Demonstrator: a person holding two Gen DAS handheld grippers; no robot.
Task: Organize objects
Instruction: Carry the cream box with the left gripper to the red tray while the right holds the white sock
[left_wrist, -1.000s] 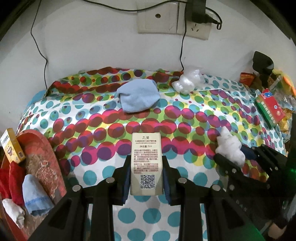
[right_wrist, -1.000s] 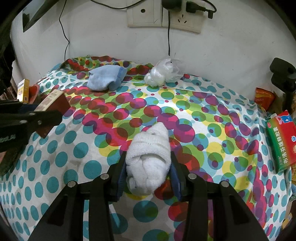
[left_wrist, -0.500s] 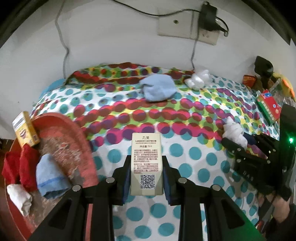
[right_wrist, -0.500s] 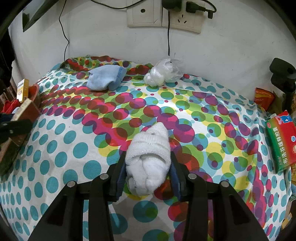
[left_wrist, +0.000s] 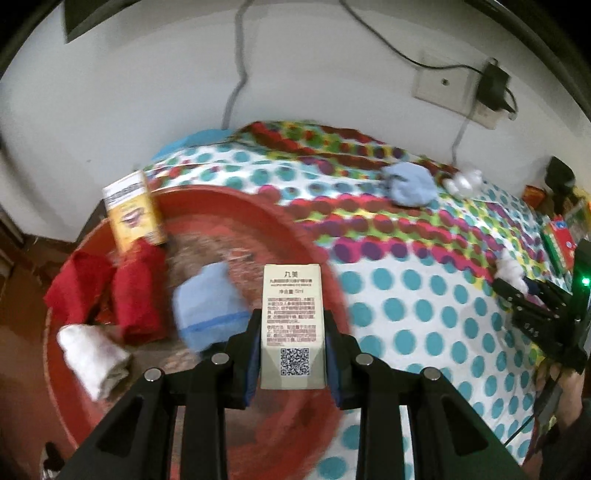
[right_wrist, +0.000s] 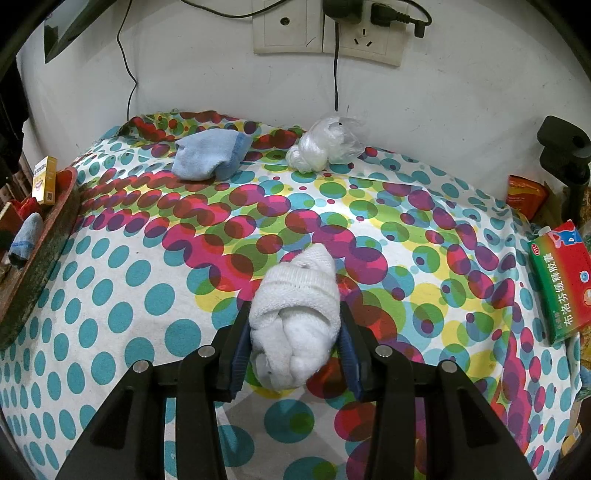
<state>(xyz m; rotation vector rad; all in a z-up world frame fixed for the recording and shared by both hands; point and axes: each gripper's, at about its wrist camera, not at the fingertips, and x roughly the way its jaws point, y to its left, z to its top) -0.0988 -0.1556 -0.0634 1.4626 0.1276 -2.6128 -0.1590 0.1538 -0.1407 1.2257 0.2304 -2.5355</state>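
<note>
My left gripper (left_wrist: 291, 350) is shut on a small beige box (left_wrist: 292, 321) with a QR code and holds it over the right part of a round red tray (left_wrist: 258, 214). In the tray lie a yellow box (left_wrist: 131, 212), red cloths (left_wrist: 136, 291), a blue sock (left_wrist: 210, 310) and a white sock (left_wrist: 92, 356). My right gripper (right_wrist: 293, 343) is shut on a rolled white sock (right_wrist: 297, 317) just above the dotted tablecloth (right_wrist: 129, 302). The right gripper also shows at the right edge of the left wrist view (left_wrist: 532, 299).
A blue sock (right_wrist: 208, 153) and a clear plastic bag (right_wrist: 325, 144) lie at the back of the table near the wall. A green and red medicine box (right_wrist: 563, 280), snack packets (right_wrist: 524, 194) and a black stand (right_wrist: 565, 147) crowd the right edge. The red tray edge (right_wrist: 33, 266) sits at the left.
My left gripper has swung left with the beige box, from over the tablecloth to over the red tray. The right gripper with the white sock has stayed in place.
</note>
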